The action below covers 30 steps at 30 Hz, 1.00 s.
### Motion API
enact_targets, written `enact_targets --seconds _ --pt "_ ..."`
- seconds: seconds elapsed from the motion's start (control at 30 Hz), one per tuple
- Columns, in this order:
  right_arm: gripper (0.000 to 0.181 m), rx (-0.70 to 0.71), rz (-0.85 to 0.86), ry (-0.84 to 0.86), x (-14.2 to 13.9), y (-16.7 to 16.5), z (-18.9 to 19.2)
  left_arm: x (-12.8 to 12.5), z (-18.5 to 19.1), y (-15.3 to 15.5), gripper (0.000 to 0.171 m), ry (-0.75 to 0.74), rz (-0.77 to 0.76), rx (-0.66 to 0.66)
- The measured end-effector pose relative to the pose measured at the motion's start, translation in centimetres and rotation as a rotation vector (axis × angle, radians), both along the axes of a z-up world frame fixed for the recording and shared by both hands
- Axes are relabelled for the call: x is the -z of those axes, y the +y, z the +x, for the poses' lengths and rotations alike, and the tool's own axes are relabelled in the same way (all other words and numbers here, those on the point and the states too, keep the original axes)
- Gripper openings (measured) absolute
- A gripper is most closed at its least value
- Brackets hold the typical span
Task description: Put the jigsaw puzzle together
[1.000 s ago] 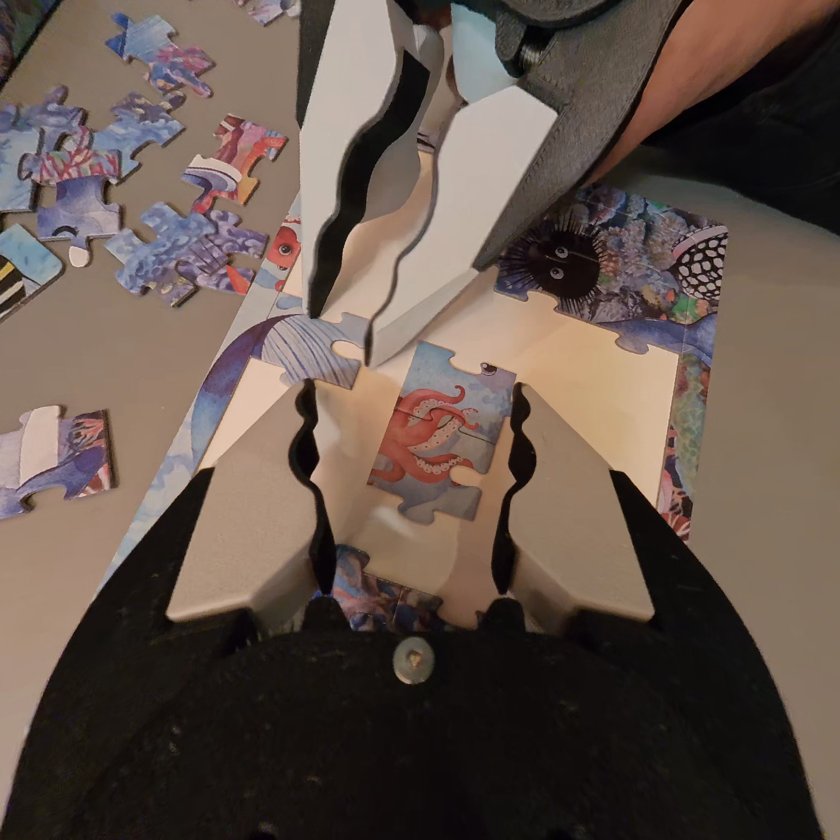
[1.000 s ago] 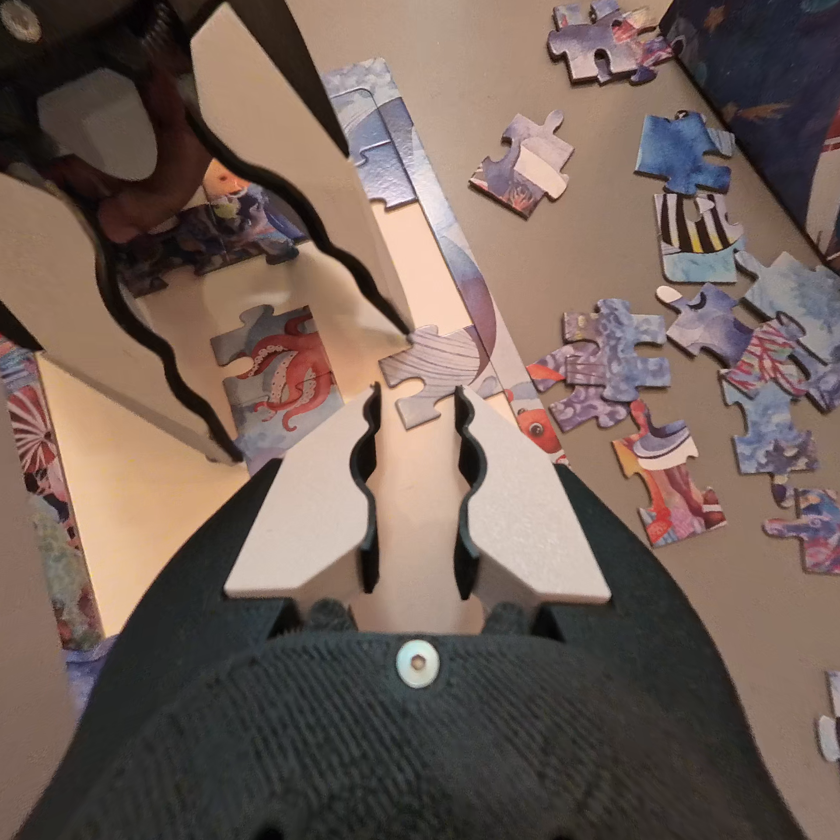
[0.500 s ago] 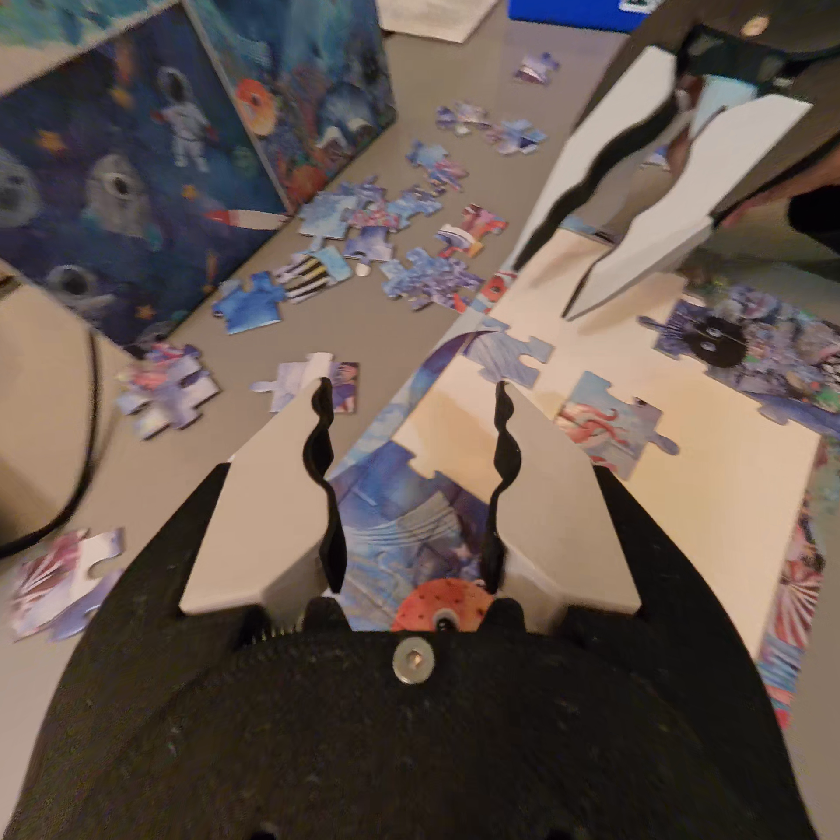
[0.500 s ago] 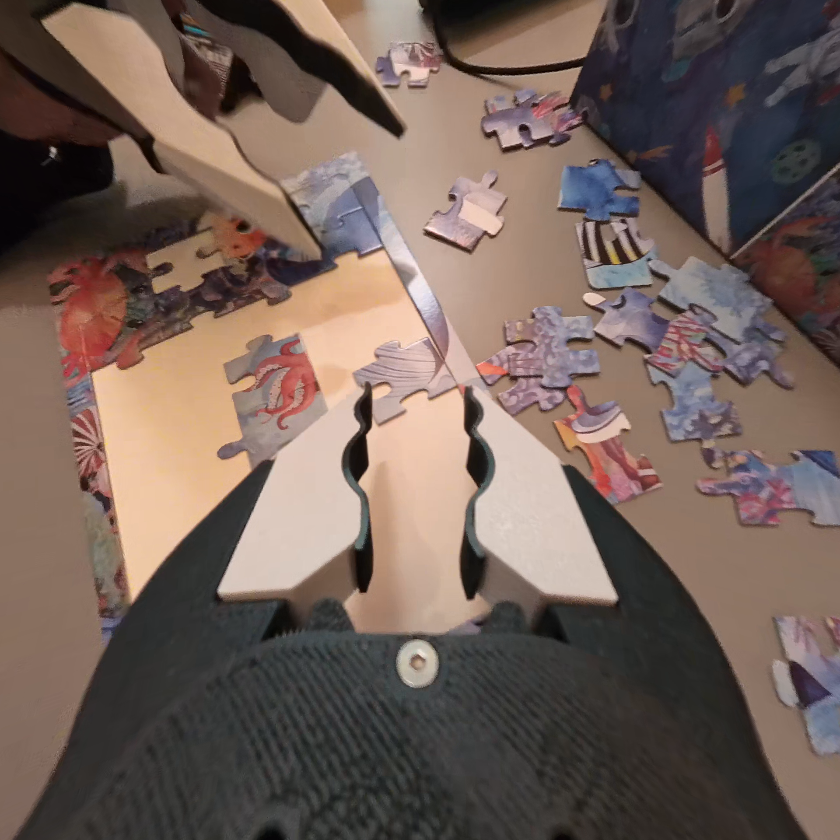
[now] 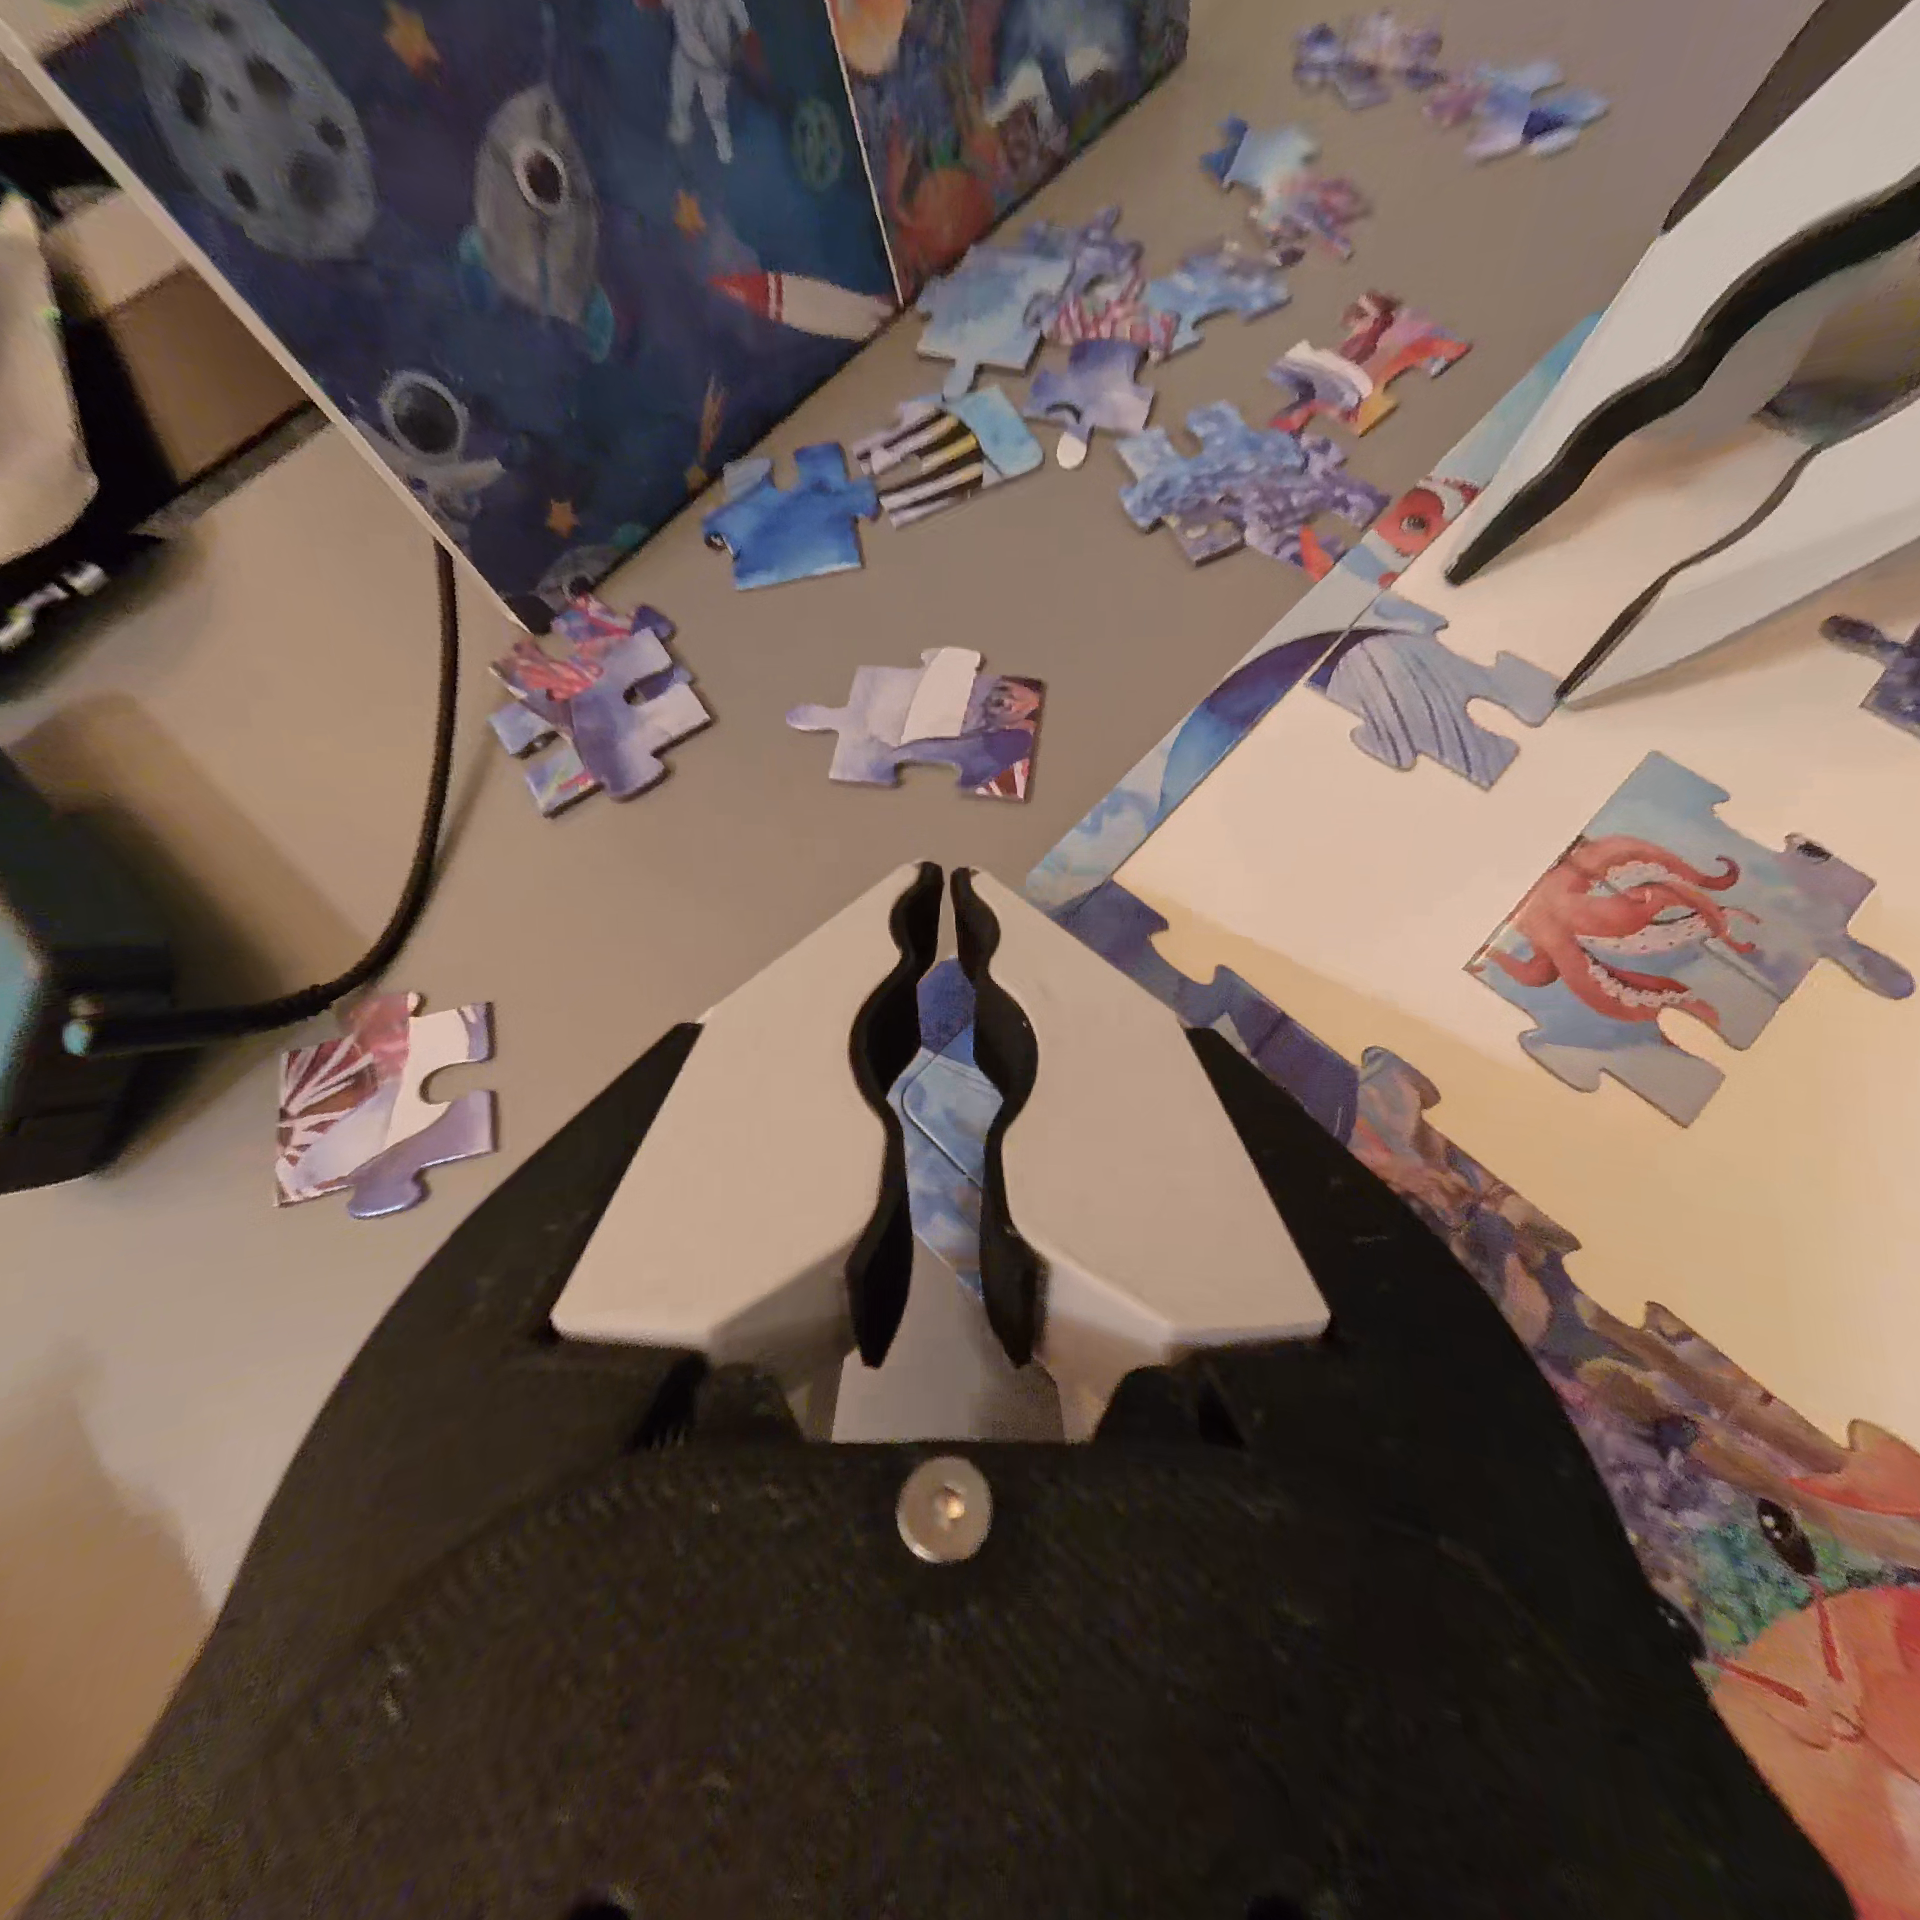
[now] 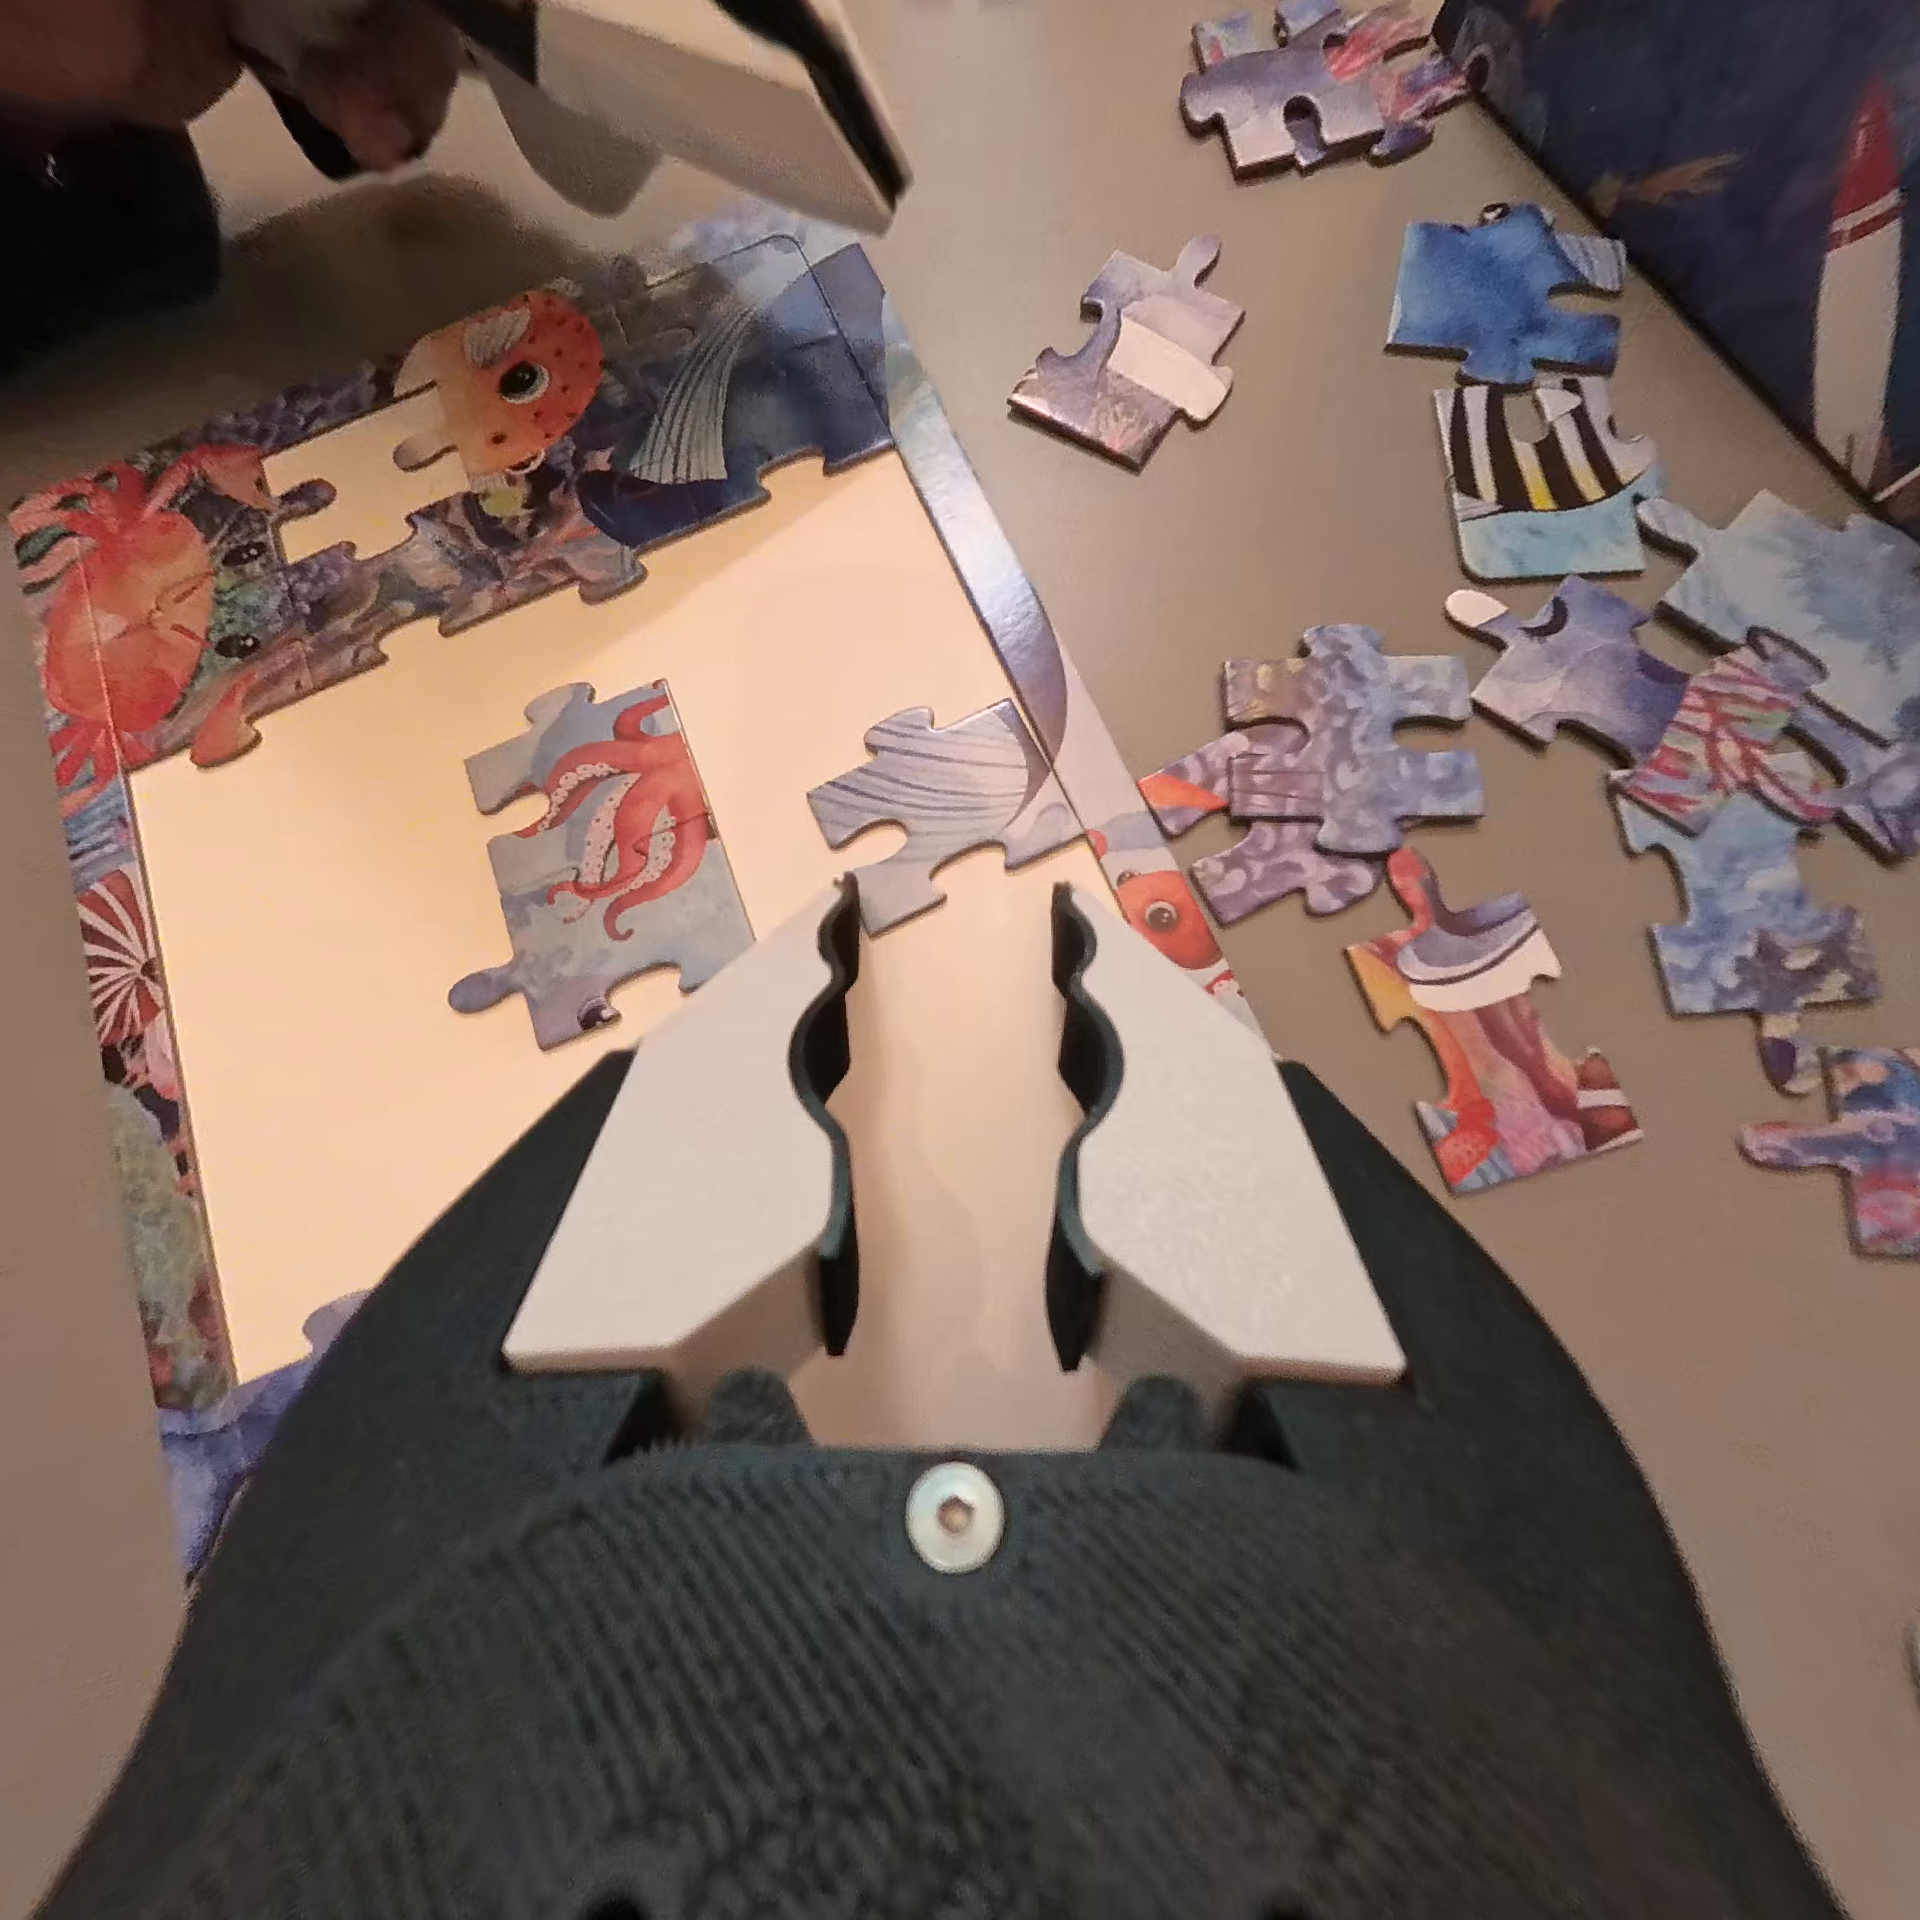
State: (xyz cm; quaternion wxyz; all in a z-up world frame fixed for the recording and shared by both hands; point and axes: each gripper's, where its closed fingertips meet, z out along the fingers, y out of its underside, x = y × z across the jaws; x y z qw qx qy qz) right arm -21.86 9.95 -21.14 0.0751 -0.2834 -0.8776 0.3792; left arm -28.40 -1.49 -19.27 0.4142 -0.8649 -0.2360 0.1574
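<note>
Puzzle unchanged; left gripper jaws now pressed together w/ nothing between, right gripper jaws still spread.

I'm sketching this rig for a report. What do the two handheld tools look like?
Both look alike: the left tool and right tool each have two pale grey wedge-shaped fingers lined with wavy black pads, set in a textured black body with one silver screw. No cable on either is visible.
</note>
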Motion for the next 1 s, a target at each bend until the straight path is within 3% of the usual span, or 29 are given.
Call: enact_targets --seconds 0.23,0.57,0.73,1.0 --pt "0.034 0.005 0.005 0.044 0.1 -0.4 -0.5 2.3 0.5 0.5 0.000 0.033 -0.153 0.030" --pt "0.035 -0.001 -0.013 0.065 -0.3 -0.8 -0.5 2.3 0.4 0.5 0.000 -0.003 -0.131 0.030" --pt "0.034 0.070 -0.219 0.227 -6.6 0.8 -1.7 2.0 0.1 0.3 0.009 -0.015 -0.101 -0.007" --pt "0.018 0.335 -0.373 0.589 -15.8 9.4 -2.9 -1.2 -0.6 -0.1 0.010 0.052 0.033 -0.047"
